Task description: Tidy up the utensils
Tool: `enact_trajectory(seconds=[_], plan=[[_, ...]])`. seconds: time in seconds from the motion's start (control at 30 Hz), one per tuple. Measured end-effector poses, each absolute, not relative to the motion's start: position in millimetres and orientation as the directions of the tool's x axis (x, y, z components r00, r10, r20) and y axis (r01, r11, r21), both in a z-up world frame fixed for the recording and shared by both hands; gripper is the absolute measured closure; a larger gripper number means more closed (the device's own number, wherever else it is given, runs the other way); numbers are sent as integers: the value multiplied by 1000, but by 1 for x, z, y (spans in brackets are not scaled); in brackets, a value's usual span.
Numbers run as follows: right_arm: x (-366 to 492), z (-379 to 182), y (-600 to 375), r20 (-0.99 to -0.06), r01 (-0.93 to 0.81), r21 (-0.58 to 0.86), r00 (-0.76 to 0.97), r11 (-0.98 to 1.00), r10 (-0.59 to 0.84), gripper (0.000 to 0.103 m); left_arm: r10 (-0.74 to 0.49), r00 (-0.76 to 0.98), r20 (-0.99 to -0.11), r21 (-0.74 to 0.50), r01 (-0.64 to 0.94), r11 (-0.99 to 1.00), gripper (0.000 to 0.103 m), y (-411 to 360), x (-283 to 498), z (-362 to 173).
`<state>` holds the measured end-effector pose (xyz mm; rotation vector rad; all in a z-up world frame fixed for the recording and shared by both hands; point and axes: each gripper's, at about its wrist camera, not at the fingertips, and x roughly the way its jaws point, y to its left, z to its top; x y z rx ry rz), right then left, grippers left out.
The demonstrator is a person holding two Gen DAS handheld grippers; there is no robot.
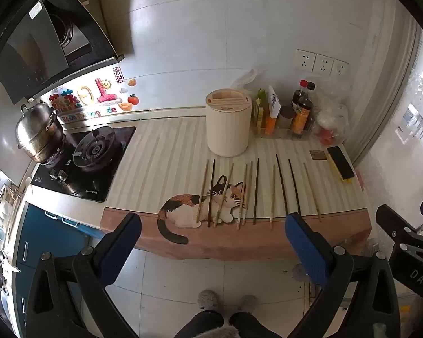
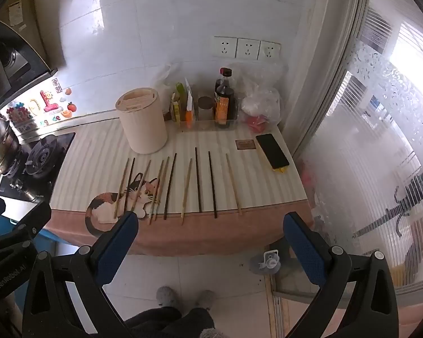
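Observation:
Several chopsticks, some pale wood (image 1: 312, 191) (image 2: 233, 183) and some dark (image 1: 256, 190) (image 2: 170, 186), lie side by side on the striped cat mat (image 1: 160, 152) (image 2: 98, 152). A cream round utensil holder (image 1: 229, 122) (image 2: 141, 120) with a slotted top stands upright behind them. My left gripper (image 1: 213, 222) is open and empty, held in front of the counter edge. My right gripper (image 2: 211, 221) is open and empty, also short of the counter edge. The right gripper shows at the far right of the left wrist view (image 1: 403, 225).
A gas stove (image 1: 94, 148) (image 2: 41, 155) with a steel pot (image 1: 39, 132) is at the left. Sauce bottles (image 1: 303, 109) (image 2: 225, 98) and plastic bags stand at the back. A black phone (image 1: 340, 162) (image 2: 272, 150) lies at the right. A window is to the right.

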<state>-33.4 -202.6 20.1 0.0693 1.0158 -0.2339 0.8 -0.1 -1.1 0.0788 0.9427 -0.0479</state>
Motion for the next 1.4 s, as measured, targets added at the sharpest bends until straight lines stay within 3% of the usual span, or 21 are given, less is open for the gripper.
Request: enact_trajectory(seconds=[1.4], plan=[[-22, 25, -209, -824, 223, -60, 539, 973, -175, 0, -14, 587, -810, 30, 64, 997, 0, 2, 18, 12]])
